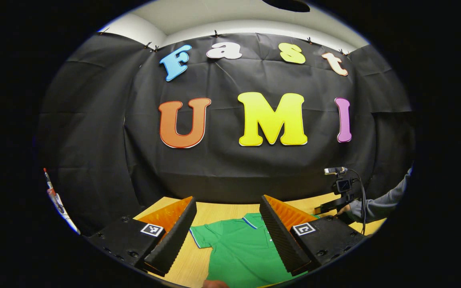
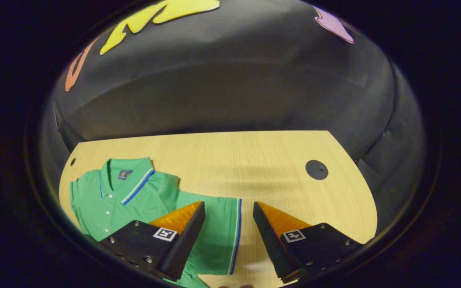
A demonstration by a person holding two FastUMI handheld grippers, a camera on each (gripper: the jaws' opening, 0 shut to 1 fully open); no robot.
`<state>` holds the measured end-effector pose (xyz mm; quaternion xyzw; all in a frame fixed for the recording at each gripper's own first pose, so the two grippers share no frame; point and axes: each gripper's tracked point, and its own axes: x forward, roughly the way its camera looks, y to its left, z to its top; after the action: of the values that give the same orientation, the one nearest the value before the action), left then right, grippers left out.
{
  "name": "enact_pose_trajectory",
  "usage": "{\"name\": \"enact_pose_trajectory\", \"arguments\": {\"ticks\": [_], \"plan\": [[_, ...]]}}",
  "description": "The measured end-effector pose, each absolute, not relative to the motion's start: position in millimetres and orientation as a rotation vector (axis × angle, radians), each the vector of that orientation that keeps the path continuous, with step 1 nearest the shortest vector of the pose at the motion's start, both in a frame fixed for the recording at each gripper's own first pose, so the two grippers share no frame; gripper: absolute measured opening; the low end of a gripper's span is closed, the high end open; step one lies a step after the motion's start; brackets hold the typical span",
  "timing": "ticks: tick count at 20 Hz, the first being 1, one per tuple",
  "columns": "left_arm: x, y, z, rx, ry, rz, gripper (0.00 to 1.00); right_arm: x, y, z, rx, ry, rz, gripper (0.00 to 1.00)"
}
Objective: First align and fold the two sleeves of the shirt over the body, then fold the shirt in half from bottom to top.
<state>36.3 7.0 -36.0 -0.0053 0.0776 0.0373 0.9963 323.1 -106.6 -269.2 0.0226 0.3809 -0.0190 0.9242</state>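
Left gripper view sitting high, facing level at the booth wall; right gripper view tilting down nearer the bench (image 2: pixel 254 160); both sharing the green shirt (image 1: pixel 246 252).

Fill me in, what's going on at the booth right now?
A person holds two grippers over a green polo shirt lying flat on the wooden table. Both sleeves are still spread out, nothing folded yet. The right gripper is open above the striped cuff of one sleeve; the left gripper is open over the collar area.
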Motion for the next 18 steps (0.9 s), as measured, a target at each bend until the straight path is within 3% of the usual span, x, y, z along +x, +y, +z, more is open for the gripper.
{"name": "enact_pose_trajectory", "arguments": {"ticks": [10, 12, 13, 14, 17, 18], "plan": [[39, 16, -46, -0.005, 0.191, 0.094, 1.0, 338, -102, -292, 0.061, 0.801, -0.038, 0.84], [40, 15, -48, -0.011, 0.198, 0.092, 1.0, 337, -102, -293, 0.048, 0.81, -0.025, 0.75], [40, 15, -49, -0.013, 0.201, 0.092, 1.0, 336, -100, -293, 0.051, 0.812, -0.025, 0.63], [40, 15, -49, -0.014, 0.204, 0.091, 1.0, 337, -99, -292, 0.059, 0.82, -0.025, 0.64], [38, 15, -48, -0.012, 0.202, 0.091, 1.0, 336, -101, -292, 0.071, 0.825, -0.03, 0.31], [39, 16, -49, -0.011, 0.202, 0.093, 0.96, 337, -104, -292, 0.057, 0.819, -0.047, 0.31]]}}
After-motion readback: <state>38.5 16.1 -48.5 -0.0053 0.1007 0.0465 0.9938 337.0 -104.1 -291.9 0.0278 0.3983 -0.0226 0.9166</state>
